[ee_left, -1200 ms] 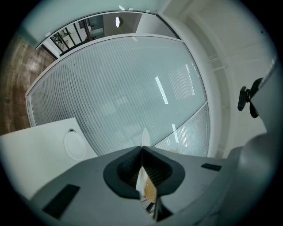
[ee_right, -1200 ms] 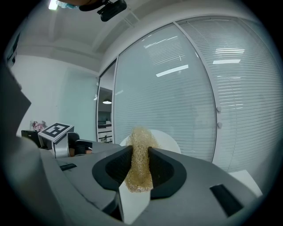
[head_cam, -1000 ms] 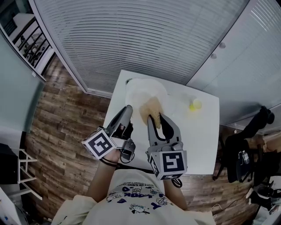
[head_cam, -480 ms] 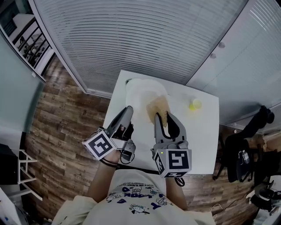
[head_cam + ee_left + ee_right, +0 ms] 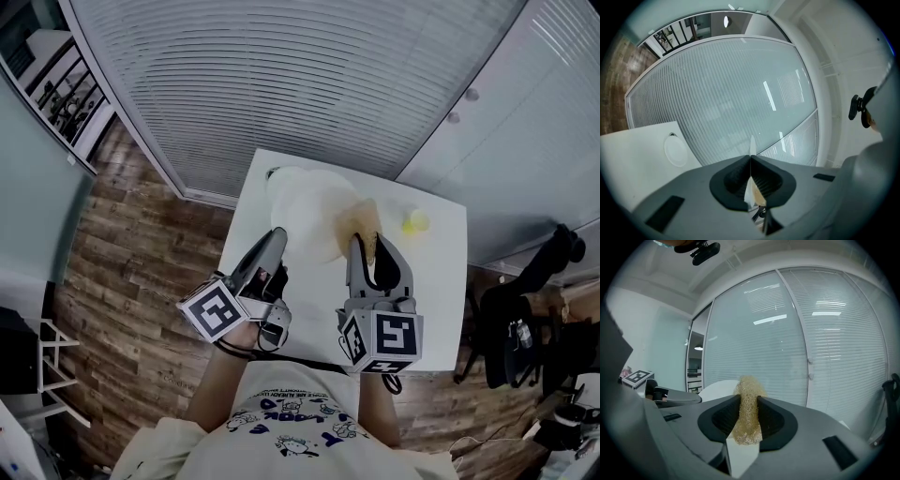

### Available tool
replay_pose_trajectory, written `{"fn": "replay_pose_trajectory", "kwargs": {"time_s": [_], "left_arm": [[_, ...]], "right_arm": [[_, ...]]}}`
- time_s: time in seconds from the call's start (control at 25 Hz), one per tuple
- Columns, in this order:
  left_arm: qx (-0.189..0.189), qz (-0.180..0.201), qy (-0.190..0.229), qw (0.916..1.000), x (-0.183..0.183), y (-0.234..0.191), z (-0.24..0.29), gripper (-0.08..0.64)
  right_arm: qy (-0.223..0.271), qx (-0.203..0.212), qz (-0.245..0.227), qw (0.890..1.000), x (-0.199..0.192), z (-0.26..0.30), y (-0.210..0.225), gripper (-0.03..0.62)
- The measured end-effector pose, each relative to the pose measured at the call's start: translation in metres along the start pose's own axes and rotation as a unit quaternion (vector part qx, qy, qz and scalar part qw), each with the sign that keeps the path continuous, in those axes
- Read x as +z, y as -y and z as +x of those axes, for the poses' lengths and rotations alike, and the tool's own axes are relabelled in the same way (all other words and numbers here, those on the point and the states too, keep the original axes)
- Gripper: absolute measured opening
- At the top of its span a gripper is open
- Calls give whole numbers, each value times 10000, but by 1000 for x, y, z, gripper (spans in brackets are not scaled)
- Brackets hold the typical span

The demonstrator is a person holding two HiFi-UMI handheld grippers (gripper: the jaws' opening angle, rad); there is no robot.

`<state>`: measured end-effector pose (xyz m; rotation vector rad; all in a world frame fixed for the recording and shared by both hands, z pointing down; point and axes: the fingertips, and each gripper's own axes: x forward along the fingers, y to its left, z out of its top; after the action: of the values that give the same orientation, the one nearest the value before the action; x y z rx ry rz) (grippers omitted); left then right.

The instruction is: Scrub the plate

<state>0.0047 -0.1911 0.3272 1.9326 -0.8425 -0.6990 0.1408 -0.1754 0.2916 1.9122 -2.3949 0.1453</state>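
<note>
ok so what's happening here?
A person is scrubbing a plate over a white table, using two hand-held claws. The left claw is shut on the plate's rim. The right claw is clamped on a tan mesh scrubber, which sits at the plate's right edge.

The round white plate (image 5: 305, 208) looks smooth, hard and faintly glossy. The straw-coloured scrubbing pad (image 5: 746, 411) is coarse, open fibre mesh; the white tabletop (image 5: 436, 281) is smooth and matt, the brown plank floor (image 5: 141, 253) grained wood.
</note>
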Motion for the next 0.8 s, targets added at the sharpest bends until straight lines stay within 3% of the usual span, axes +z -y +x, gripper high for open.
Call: {"fn": "replay_pose_trajectory", "kwargs": {"time_s": [0.8], "left_arm": [[-160, -68, -267, 9995, -20, 10, 10, 25]], "right_arm": [[175, -428, 75, 9989, 13, 5, 35, 106]]}}
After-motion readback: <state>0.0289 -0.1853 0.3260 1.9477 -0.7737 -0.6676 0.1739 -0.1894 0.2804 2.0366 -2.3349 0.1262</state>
